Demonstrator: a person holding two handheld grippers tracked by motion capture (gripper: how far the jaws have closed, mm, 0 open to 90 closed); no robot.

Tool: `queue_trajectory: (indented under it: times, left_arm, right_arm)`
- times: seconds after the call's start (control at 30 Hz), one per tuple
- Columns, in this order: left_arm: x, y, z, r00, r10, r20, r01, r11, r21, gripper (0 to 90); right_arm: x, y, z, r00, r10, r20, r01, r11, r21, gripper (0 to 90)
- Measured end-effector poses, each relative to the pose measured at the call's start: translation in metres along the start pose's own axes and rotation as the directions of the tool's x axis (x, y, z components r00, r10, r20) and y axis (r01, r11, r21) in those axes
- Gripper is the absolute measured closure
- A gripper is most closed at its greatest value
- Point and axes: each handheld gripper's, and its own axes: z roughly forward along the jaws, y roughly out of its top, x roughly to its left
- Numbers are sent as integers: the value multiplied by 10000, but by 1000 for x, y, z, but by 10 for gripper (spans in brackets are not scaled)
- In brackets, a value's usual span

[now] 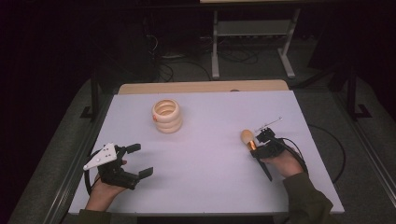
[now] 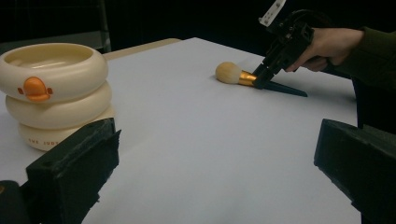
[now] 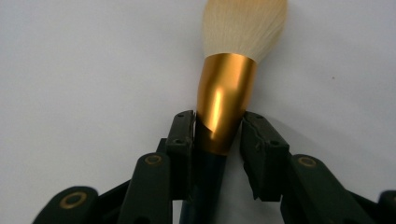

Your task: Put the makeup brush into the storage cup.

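Looking at your desk [image 1: 205,186] first: white top, everything on it well spaced. Biggest item is the cream ring-stack holder [image 1: 166,115] (three stacked rings, orange duck-bill mark on the top one), standing upright toward the far left-centre, untouched.

Your left tongs [image 1: 143,160] sit near the front-left corner, jaws wide apart, nothing between them. From the left gripper view the two black jaws frame bare desk, with the holder [image 2: 53,93] just beyond the left jaw.

Your right tongs [image 1: 255,144] are at the right side of the desk, well apart from the holder, clamped on the makeup brush [image 1: 252,142]. Right gripper view confirms it: both pads [image 3: 180,140] press the brush [image 3: 224,112] where the gold ferrule meets the dark handle. Brush lies low on the desk, cream bristle head pointing toward the far-left, dark handle tip trailing back toward you (tip visible in the left gripper view, resting on the surface).
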Motion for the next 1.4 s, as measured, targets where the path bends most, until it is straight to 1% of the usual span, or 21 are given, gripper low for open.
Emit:
queue_trajectory:
  times: [0.13,0.3,0.43,0.5,0.6,0.83,1.03,1.07,1.13,1.27,1.33,1.37,1.4]
  left_arm:
    - [0,0,0,10000,6,-1,-6,10000,-5,0]
    - [0,0,0,10000,9,-7,-9,10000,9,0]
    - [0,0,0,10000,15,-3,-15,10000,17,0]
    - [0,0,0,10000,-1,-4,1,10000,18,0]
    - [0,0,1,10000,-31,7,31,10000,15,0]
    - [0,-1,1,10000,-50,10,50,10000,52,0]
    - [0,-1,2,10000,34,18,-34,10000,88,0]
    - [0,-1,2,10000,35,22,-35,10000,81,0]
    - [0,-1,2,10000,31,23,-31,10000,82,0]
    - [0,-1,2,10000,21,25,-21,10000,83,0]
    - [0,-1,2,10000,12,32,-12,10000,91,0]
    - [-1,-1,2,10000,12,32,-12,10000,92,0]
    - [-1,-1,2,10000,9,34,-9,10000,89,0]
  right_arm:
    - [0,0,0,10000,-38,49,38,10000,17,662]
    - [-1,0,0,10000,-7,-17,7,10000,15,659]
    - [-2,0,0,9999,10,-146,-11,10000,-87,609]
    - [-3,1,1,9999,28,-122,-29,9999,-105,587]
    - [-5,4,2,9997,161,-167,-163,9998,-136,578]
    - [-9,13,4,9995,280,-120,-286,9984,-497,559]
    - [-10,17,8,9993,333,-138,-340,9981,-518,556]
    - [-10,17,10,9990,426,-112,-430,9979,-476,556]
    - [-11,18,11,9994,318,-112,-323,9982,-510,556]
    - [-11,19,12,9994,338,-84,-342,9981,-504,556]
    - [-11,20,12,9997,232,-20,-233,9986,-471,556]
    - [-10,20,12,9995,301,15,-300,9989,-367,556]
    - [-10,21,13,9998,170,93,-166,9991,-381,558]
